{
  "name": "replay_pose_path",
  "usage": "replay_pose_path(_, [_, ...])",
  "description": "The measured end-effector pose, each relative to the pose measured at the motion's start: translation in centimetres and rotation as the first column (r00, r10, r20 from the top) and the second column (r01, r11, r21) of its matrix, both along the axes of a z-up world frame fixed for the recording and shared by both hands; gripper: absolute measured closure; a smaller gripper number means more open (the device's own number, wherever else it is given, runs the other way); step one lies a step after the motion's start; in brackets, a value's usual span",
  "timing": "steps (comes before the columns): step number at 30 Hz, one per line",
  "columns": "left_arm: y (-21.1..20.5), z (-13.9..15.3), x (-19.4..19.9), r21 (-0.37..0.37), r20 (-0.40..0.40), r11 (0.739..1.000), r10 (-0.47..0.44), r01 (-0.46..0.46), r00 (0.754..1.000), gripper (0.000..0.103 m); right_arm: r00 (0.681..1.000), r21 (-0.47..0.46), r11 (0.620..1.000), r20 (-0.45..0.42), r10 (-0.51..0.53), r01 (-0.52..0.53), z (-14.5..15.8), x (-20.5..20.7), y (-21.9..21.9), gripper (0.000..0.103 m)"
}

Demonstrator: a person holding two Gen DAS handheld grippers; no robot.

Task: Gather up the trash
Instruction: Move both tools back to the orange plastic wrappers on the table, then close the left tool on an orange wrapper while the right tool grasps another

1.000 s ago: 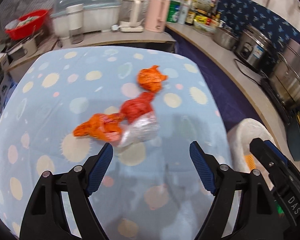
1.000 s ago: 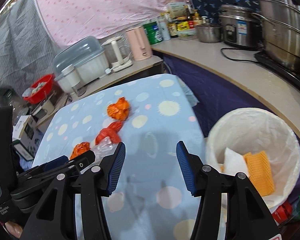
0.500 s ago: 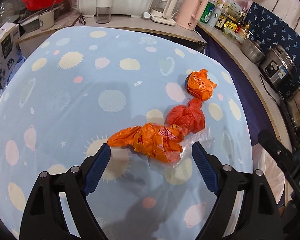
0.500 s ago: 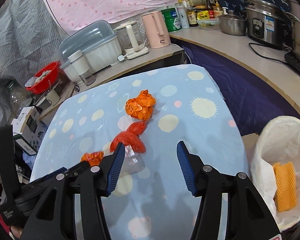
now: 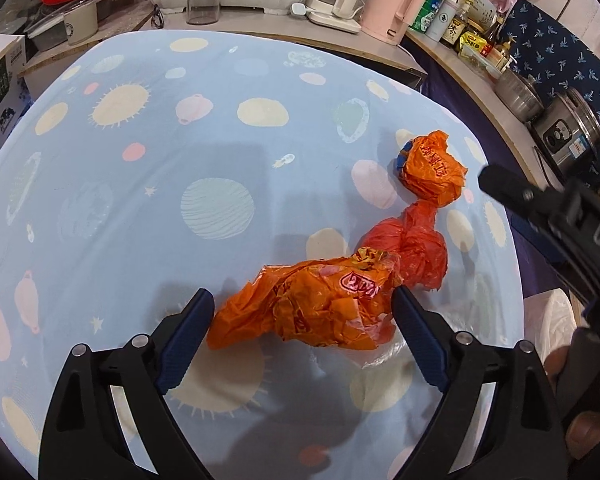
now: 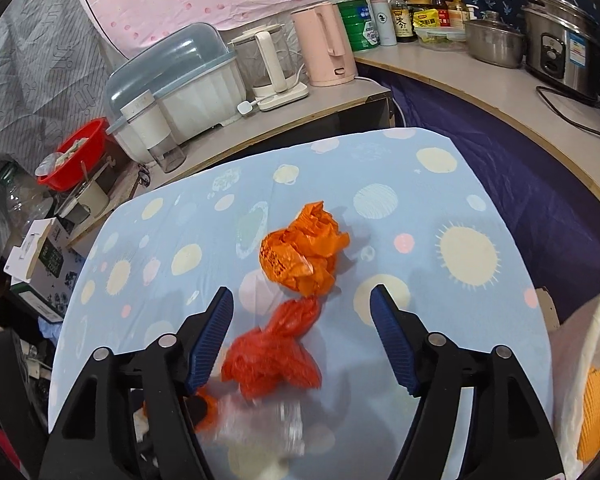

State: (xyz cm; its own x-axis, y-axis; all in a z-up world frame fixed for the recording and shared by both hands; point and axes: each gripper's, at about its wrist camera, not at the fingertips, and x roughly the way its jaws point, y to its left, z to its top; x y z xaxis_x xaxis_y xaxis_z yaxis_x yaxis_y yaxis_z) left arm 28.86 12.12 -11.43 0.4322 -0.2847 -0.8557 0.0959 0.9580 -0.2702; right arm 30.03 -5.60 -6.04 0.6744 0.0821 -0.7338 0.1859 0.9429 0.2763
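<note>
Three crumpled plastic bags lie in a row on the table (image 5: 148, 184), which is covered by a light blue cloth with suns and planets. The long orange bag (image 5: 316, 308) lies nearest to the left gripper (image 5: 302, 322), between its two blue pads. The jaws are wide and are opening; the right pad is at the edge of the bag, but I cannot tell if it touches, and the left pad stands just beside the bag's thin end. Under this bag a piece of clear plastic (image 5: 384, 354) shows.

The red bag (image 6: 272, 356) lies next to it, touching the long bag. It is between the pads of the right gripper (image 6: 302, 336), whose jaws are also opening and do not press on it. In the left view the right gripper shows at the right edge, above the cloth.

The orange ball (image 6: 302, 254) lies beyond the red bag, just past the right gripper's fingertips.

At the right edge of the right view stands a bin (image 6: 580, 344) with a white liner, beside the table, with a yellow sponge (image 6: 598, 412) inside. Behind the table a counter (image 6: 300, 106) carries a pink kettle (image 6: 326, 46) and a dish rack (image 6: 180, 76).
</note>
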Motion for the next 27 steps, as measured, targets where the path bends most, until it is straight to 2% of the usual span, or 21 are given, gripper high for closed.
replay_pose_path(6, [0.0,-1.2,0.7,-0.008,-0.025,1.0,0.001,-0.001,1.0,0.017,1.0,-0.012,1.0,-0.024,0.015,-0.015,-1.3,2.7,0.4,0.03])
replay_pose_path(19, [-0.1,-1.4,1.0,-0.002,0.002,1.0,-0.013,0.013,1.0,0.013,0.998,-0.003,1.0,-0.07,0.008,-0.008,-4.3,5.4,0.0,0.031])
replay_pose_path(20, [-0.1,-1.4,0.9,-0.003,0.002,1.0,-0.012,0.012,1.0,0.013,0.997,0.001,1.0,-0.075,0.01,-0.01,-4.4,5.5,-0.1,0.033])
replay_pose_path(25, [-0.1,-1.4,1.0,-0.011,-0.002,1.0,-0.01,0.01,1.0,0.013,0.995,0.011,1.0,-0.093,0.028,-0.027,-4.9,5.3,-0.1,0.065])
replay_pose_path(27, [0.0,-1.3,1.1,-0.02,-0.005,1.0,-0.01,0.01,1.0,0.013,0.996,0.012,1.0,-0.088,0.026,-0.025,-4.8,4.9,-0.1,0.065])
